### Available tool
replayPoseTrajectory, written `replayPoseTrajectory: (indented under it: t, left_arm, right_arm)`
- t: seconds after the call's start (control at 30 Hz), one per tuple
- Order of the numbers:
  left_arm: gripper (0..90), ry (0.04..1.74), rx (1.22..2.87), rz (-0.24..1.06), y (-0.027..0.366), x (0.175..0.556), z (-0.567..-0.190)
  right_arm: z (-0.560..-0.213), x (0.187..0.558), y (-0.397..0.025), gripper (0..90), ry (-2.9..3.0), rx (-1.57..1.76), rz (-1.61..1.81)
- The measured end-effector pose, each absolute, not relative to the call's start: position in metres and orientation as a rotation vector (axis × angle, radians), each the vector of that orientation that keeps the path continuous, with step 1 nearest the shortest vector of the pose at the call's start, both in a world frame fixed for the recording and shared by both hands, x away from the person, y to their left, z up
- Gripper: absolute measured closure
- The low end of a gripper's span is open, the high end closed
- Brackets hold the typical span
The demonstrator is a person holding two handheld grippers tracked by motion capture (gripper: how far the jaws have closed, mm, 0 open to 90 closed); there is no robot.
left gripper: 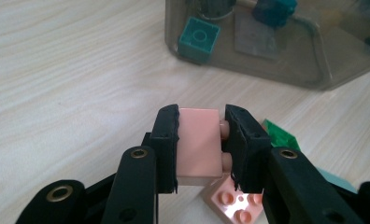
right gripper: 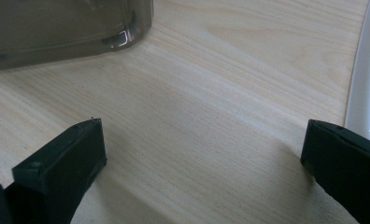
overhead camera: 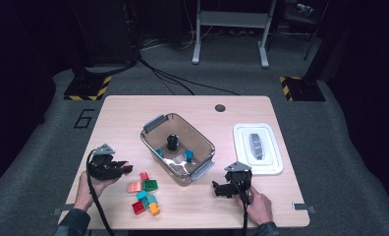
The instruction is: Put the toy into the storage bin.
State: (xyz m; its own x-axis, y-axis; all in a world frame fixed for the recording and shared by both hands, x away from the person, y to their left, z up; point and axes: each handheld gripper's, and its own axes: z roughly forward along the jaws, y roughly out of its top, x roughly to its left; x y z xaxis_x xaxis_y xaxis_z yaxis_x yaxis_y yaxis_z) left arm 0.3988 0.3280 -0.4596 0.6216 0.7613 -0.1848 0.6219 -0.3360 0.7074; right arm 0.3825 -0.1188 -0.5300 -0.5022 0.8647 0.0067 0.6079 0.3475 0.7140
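The left gripper has its two jaws closed on a pink brick, held from both sides a little above the desk. In the high view this gripper is at the left side of the desk, just beside the group of loose bricks and not far from the clear box. Under the held brick another pink brick lies on the wood with its studs up, and a green brick is just behind it.

The right gripper is wide open and holds nothing; it hangs over bare wood between the clear box and the white lid. In the high view the right gripper is near the front corner of the box.

I judge that the work is to move the bricks into the box, and it is only partly done. Inside the box there are already two teal bricks and a black round thing. On the desk several bricks are left: a red one, a green one, and a small heap near the front edge. The white lid lies apart at the right side, so the box is not yet closed.
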Motion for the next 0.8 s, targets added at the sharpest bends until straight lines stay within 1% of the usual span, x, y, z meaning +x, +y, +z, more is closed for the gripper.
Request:
replayPoseTrajectory:
  t: [0.43, 0.8]
  left_arm:
    - [66.1, 1.090, 2.098, 0.251, 0.325, 0.416, -0.447]
    - [66.1, 1.085, 2.078, 0.279, 0.323, 0.429, -0.429]
  right_arm:
    - [-0.530, 0.383, -0.119, 0.0, 2.247, 1.293, 0.950]
    - [-0.530, 0.383, -0.119, 0.0, 2.248, 1.293, 0.950]
